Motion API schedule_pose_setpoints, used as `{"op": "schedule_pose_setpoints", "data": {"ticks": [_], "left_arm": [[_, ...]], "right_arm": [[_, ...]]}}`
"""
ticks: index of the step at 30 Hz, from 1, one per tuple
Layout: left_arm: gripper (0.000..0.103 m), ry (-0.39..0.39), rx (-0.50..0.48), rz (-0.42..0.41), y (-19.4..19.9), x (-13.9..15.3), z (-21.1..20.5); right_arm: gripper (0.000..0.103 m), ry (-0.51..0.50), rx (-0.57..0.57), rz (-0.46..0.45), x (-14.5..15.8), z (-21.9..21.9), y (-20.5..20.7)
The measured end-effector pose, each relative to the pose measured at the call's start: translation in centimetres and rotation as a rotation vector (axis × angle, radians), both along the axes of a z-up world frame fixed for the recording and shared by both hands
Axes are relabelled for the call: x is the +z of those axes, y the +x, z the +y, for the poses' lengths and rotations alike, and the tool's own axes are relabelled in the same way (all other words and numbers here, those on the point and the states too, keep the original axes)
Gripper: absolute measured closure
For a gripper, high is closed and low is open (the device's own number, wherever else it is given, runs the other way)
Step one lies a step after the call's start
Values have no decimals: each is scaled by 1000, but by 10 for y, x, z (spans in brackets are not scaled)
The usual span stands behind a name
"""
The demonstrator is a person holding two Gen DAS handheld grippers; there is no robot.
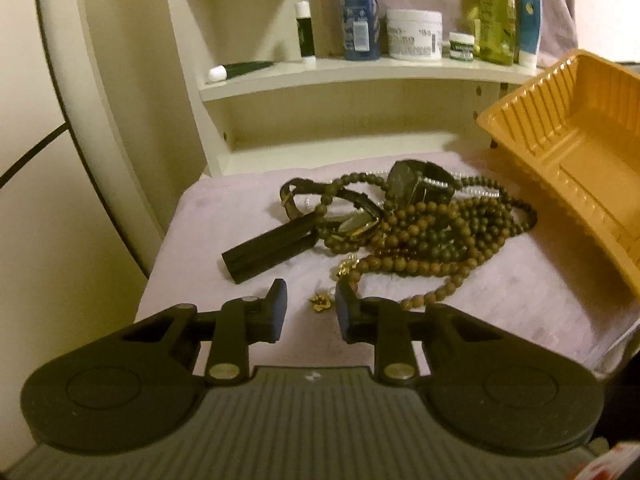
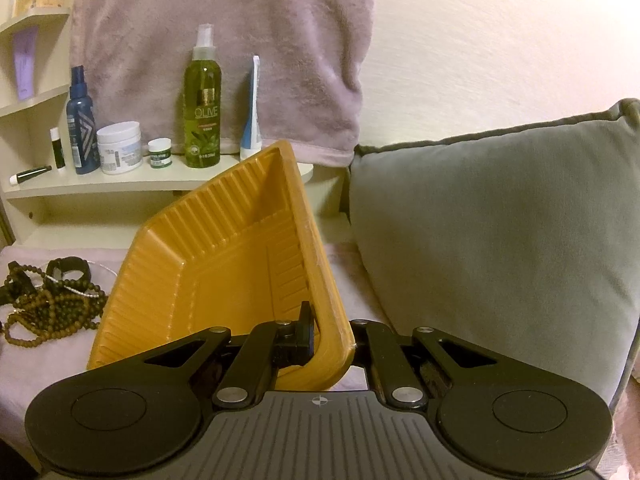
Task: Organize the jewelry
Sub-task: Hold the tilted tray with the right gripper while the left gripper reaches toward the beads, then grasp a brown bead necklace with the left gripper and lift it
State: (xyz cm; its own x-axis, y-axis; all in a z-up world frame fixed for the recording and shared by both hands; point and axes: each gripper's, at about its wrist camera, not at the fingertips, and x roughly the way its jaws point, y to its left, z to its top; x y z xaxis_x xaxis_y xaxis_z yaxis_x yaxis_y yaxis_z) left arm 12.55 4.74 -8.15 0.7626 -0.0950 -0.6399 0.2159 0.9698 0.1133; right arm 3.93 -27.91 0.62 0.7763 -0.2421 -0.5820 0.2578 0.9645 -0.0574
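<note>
A tangle of brown bead necklaces [image 1: 432, 236] with two dark watches [image 1: 416, 182] and a black strap [image 1: 268, 250] lies on a pale pink cloth [image 1: 224, 208]. A small gold trinket [image 1: 320, 302] lies just in front of the pile. My left gripper [image 1: 310, 306] is open, its fingertips either side of the gold trinket, just above the cloth. My right gripper [image 2: 326, 334] is shut on the near wall of an orange plastic tray [image 2: 208, 276], holding it tilted and raised to the right of the pile. The tray [image 1: 568, 152] is empty. The beads also show in the right wrist view [image 2: 56, 304].
A cream shelf [image 1: 340, 70] behind the cloth carries bottles, jars and tubes, among them a green olive spray bottle [image 2: 202, 120] and a blue bottle [image 1: 358, 12]. A pink towel [image 2: 240, 40] hangs behind. A grey cushion [image 2: 500, 232] sits to the right.
</note>
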Motion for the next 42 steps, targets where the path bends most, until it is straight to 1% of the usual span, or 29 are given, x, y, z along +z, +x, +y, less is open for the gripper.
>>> {"op": "schedule_pose_setpoints", "data": {"ticks": [6, 8, 9, 11, 18, 23, 26, 29, 33, 37, 42], "left_arm": [[82, 23, -40, 5, 3, -5, -2], [90, 28, -48, 2, 4, -6, -2], [90, 33, -54, 3, 4, -6, -3], [95, 42, -58, 1, 4, -6, -4], [95, 42, -45, -4, 0, -1, 0], [95, 18, -68, -26, -12, 18, -6], [95, -23, -119, -45, -20, 35, -21], [95, -93, -195, -56, -27, 51, -44], [95, -173, -308, -44, -33, 61, -84], [95, -197, -392, -33, -38, 58, -123], [95, -211, -441, -2, -38, 52, -150]], "right_arm": [[97, -2, -5, 3, -1, 0, 0], [97, -2, -6, 3, -1, 0, 1], [97, -2, -5, 3, -1, 0, 1], [97, 0, -5, 5, -1, -1, 1], [97, 3, -3, 1, -1, -2, 1], [97, 9, -5, -3, -1, -1, 0], [97, 14, -6, -5, -1, -2, 0], [97, 15, -9, -6, -1, -2, -1], [97, 19, -14, -5, -2, -2, -1], [97, 25, -15, -6, -2, -4, -1], [97, 33, -16, -8, -3, -5, -1]]}}
